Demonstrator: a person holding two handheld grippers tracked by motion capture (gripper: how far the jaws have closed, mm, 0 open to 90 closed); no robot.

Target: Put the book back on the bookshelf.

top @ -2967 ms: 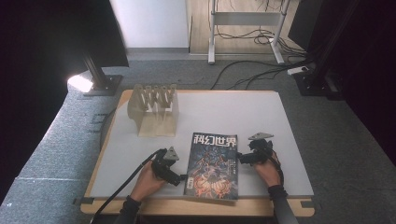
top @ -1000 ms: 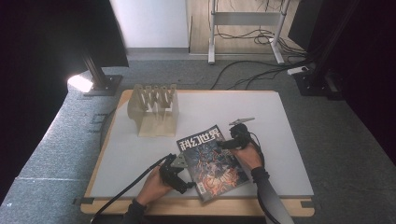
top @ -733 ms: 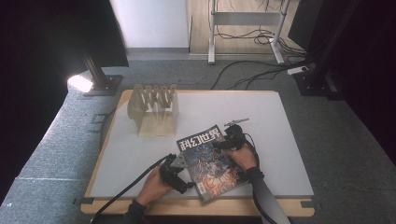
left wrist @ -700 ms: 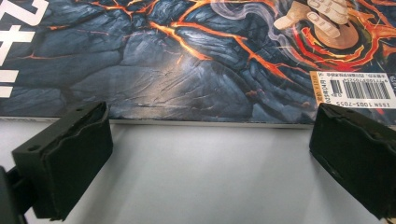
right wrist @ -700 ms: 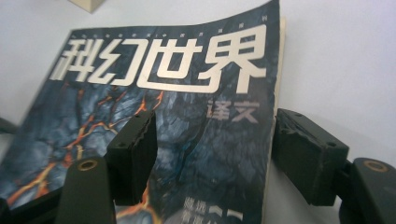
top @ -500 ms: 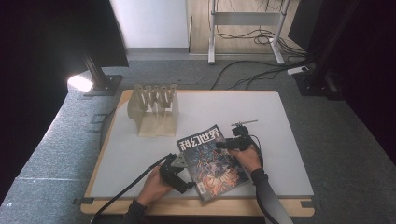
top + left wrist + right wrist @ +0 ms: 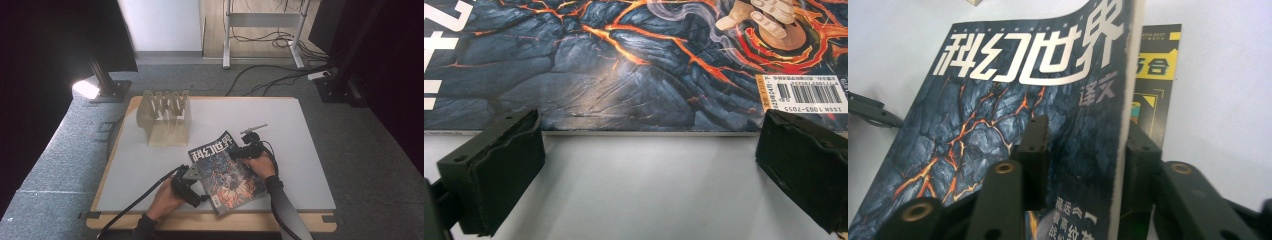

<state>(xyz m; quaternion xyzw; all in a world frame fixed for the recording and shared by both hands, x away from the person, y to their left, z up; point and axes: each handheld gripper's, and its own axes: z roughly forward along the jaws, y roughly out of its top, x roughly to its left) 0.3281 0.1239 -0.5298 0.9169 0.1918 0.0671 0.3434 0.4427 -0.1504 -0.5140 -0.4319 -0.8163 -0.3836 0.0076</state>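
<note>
Two grippers at magazine (image 7: 227,170): right gripper (image 7: 1083,165) jaws just closing, pinching the lifted cover edge; left gripper (image 7: 649,170) jaws spread, empty. Lift slowly, avoid tearing.

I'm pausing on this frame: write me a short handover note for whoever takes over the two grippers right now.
Right gripper: its jaws have just been closing, one on the cover and one behind the edge of the magazine, which is lifted there. Whether the pads already press firmly is hard to tell.
Left gripper: open, on the table by the magazine's other long edge, touching nothing.
Magazine: skewed at the table's near edge, cover up. The wooden rack stands beyond it, slots empty.
Done: edge raised and straddled.
Left: firm up the grip and lift; likely into the rack, which is a guess.
</note>
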